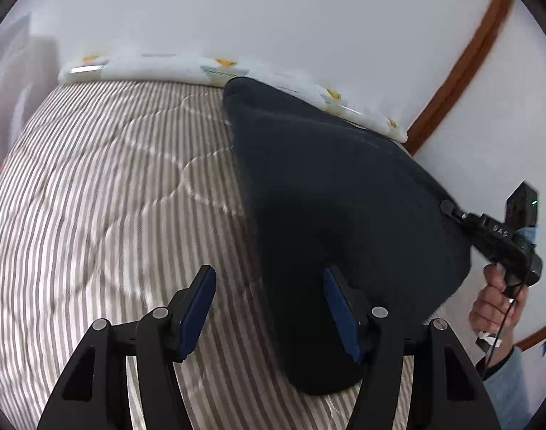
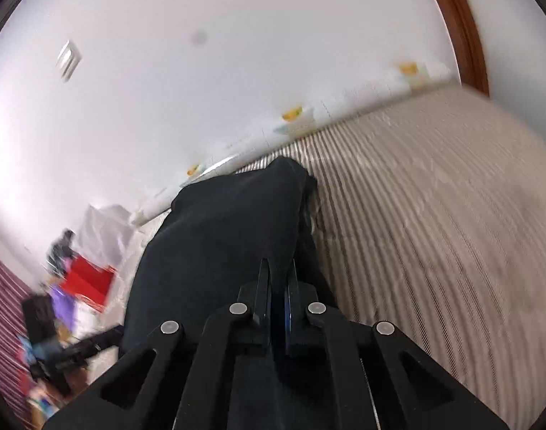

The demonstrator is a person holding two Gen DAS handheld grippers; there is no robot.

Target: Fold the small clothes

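Left wrist view: the left claw (image 1: 269, 308) stands wide with nothing between its blue pads, its right finger just beside the near edge of the one dark navy cloth garment (image 1: 330, 193). That garment lies draped on the grey-and-white striped quilted bed (image 1: 104, 186), toward the wall side, with one far corner lifted. The right claw (image 1: 446, 209), held by the person's hand (image 1: 495, 301), is pinched shut on that lifted corner; the right wrist view shows its pads together on dark fabric.

What could go wrong: the hold is on a thin edge only, so a quick pull could slide the cloth out of the pads and drop the fold. If the left claw closes where it is, it may catch the striped bedcover along with the garment, or miss the hem altogether, leaving a skewed fold.

Counted: one garment, one bed, two claws, one white patterned pillow or bolster (image 1: 215, 68) along the wall, and a blurred heap of coloured clutter (image 2: 68, 286) beyond the bed's edge.
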